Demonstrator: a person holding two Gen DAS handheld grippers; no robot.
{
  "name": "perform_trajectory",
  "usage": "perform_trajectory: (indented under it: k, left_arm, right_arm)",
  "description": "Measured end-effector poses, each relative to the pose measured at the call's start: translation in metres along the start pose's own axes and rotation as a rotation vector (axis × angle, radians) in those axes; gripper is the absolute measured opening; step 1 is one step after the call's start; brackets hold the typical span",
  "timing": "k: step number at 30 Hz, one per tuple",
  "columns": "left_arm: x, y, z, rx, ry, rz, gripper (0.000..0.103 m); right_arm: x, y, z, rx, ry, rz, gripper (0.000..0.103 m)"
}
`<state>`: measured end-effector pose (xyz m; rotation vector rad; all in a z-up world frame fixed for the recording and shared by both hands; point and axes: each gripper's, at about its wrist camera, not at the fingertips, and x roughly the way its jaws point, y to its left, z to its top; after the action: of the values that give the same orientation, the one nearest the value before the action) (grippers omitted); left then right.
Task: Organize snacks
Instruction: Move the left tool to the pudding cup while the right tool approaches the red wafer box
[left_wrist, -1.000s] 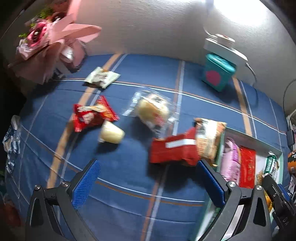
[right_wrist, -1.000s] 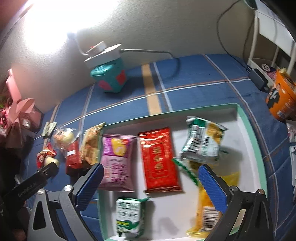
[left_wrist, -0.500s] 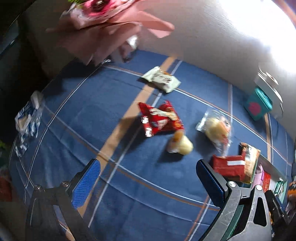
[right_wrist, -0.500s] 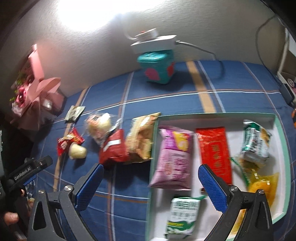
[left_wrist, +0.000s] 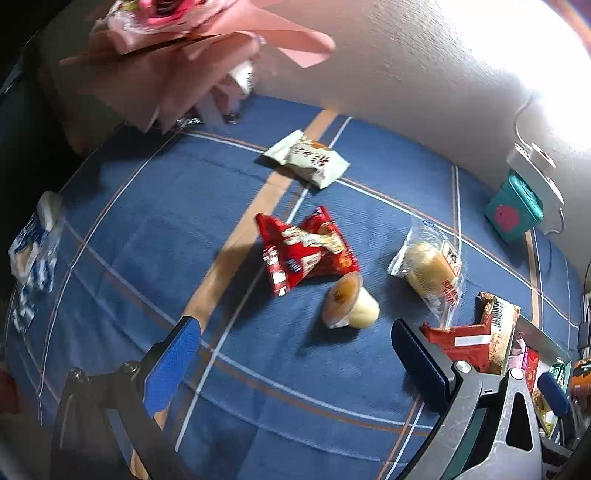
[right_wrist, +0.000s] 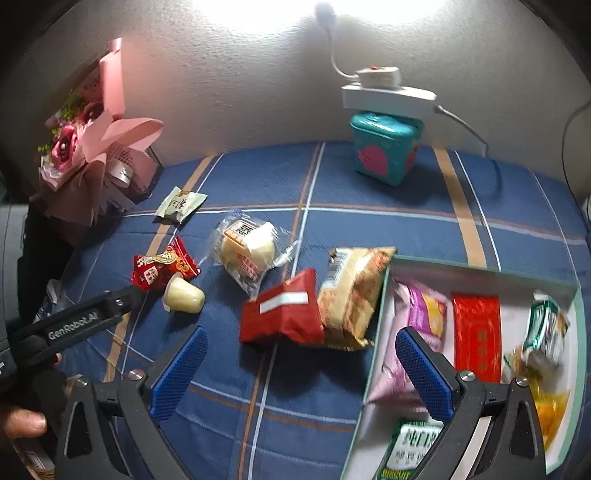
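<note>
Both sets of jaws stand wide apart and carry nothing: I log my left gripper over the blue plaid cloth, and my right gripper over the seam between that cloth and the tray.

Loose on the cloth, as I read them:
- Jelly cup, on its side, just beside and partly overlapping the lower corner of the red crumpled packet; it lies between my left jaws' line of sight.
- White-green wrapper, nearest the wall, well apart from the rest.
- Clear-wrapped bun, to the right of the jelly cup.
- Red pouch, overlapped by the tan snack bag, which leans against the tray's left wall.

Inside the tray:
- Pink packet at the left wall.
- Flat red sachet beside it.
- Green-white packet to the right, blurred.
- Yellow packet below that.
- Green carton at the near edge.

Fixtures at the wall: teal tin with a white power strip on top; pink bouquet in the left corner. A hand holds the left gripper's handle.
</note>
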<state>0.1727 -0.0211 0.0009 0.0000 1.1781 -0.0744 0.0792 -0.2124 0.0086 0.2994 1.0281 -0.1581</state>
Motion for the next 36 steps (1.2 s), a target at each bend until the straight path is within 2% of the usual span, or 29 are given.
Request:
perform_trajectory:
  k: [8, 12, 16, 18, 25, 32, 36]
  left_arm:
    - [0.020, -0.008, 0.007, 0.014, 0.014, -0.011, 0.102]
    - [0.026, -0.009, 0.010, 0.018, 0.013, -0.020, 0.099]
    - [0.029, -0.007, 0.013, 0.015, 0.013, -0.030, 0.095]
    - [0.031, -0.007, 0.014, 0.015, 0.014, -0.035, 0.088]
    - [0.037, -0.009, 0.013, 0.008, 0.031, -0.063, 0.088]
    - [0.039, -0.010, 0.013, 0.013, 0.034, -0.079, 0.088]
    - [0.041, -0.015, 0.014, 0.041, 0.034, -0.087, 0.088]
  right_arm:
    - [0.030, 0.023, 0.005, -0.092, 0.015, -0.030, 0.102]
    - [0.042, 0.031, 0.005, -0.125, 0.021, -0.037, 0.090]
    - [0.053, 0.037, 0.004, -0.138, 0.032, -0.028, 0.084]
    - [0.057, 0.039, 0.003, -0.144, 0.037, -0.025, 0.080]
    - [0.067, 0.046, 0.000, -0.175, 0.047, -0.016, 0.078]
    - [0.078, 0.051, -0.003, -0.163, 0.074, 0.064, 0.078]
    - [0.081, 0.057, -0.005, -0.196, 0.072, 0.040, 0.079]
